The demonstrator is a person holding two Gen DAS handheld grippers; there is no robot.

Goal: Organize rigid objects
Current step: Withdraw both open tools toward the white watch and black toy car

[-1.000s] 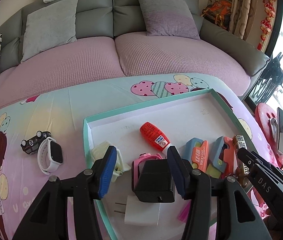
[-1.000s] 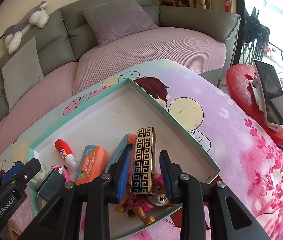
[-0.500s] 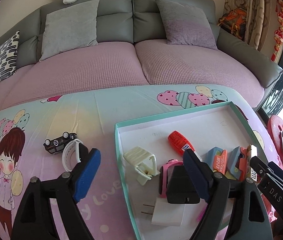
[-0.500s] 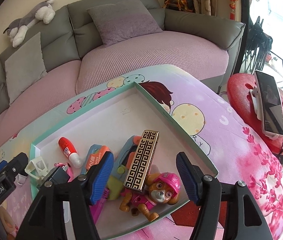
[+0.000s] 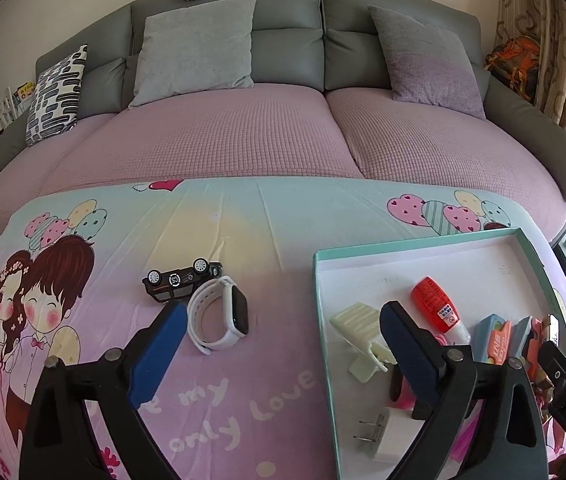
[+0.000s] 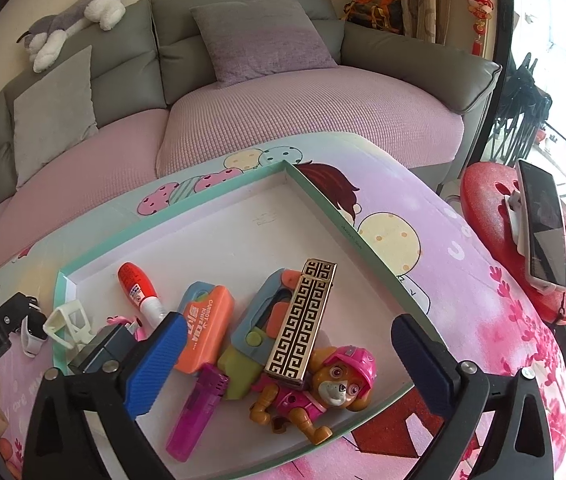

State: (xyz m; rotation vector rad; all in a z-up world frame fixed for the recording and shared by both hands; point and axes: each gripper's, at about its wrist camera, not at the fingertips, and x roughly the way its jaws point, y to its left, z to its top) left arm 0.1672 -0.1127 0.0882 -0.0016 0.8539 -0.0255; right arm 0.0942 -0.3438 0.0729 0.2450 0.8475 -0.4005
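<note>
Left wrist view: the left gripper (image 5: 279, 344) has its fingers (image 5: 157, 354) spread wide and holding nothing. Just ahead of the left finger lies a white smartwatch (image 5: 219, 322) with a ribbed rubber strap and a dark glossy face, touching a small black toy car (image 5: 181, 282) flipped on its roof. Both rest on the cartoon-printed cloth (image 5: 219, 232) over the desk. The right finger hangs over a shallow teal-rimmed box (image 5: 317, 280) with a white floor. Beside that finger sit a cream ribbed plastic clip (image 5: 363, 326) and a red glue bottle (image 5: 439, 312); below it a white plug (image 5: 383, 428) with two metal prongs.

Right wrist view: the right gripper (image 6: 289, 346) is also wide open, gripping nothing. Between its fingers (image 6: 423, 356), inside the box (image 6: 323, 196), a gold-and-black patterned lighter (image 6: 303, 324) leans tilted across a blue and orange toy (image 6: 261, 320) and a pink-helmeted puppy figure (image 6: 323, 384). By the left finger lie an orange toy cutter (image 6: 203, 332) and a translucent purple lighter (image 6: 195, 416).
</note>
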